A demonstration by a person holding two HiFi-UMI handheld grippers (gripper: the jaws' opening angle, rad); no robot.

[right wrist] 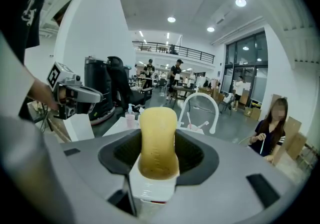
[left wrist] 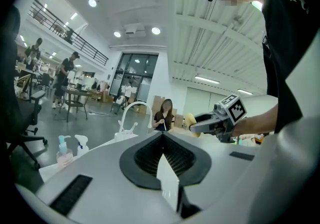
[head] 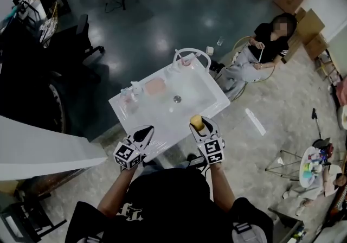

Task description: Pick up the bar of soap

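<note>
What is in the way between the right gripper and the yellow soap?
Nothing is in the way. The right gripper has the bar of soap pinched right between its jaws.

Camera layout, three views.
Head view: high, steeply down on white rectangular sink counter (head: 216, 104). Both gripper views: low, close behind own jaws, near level, facing across that counter; all share its curved white tubular faucet (left wrist: 136, 104).

No text or label can be read.
</note>
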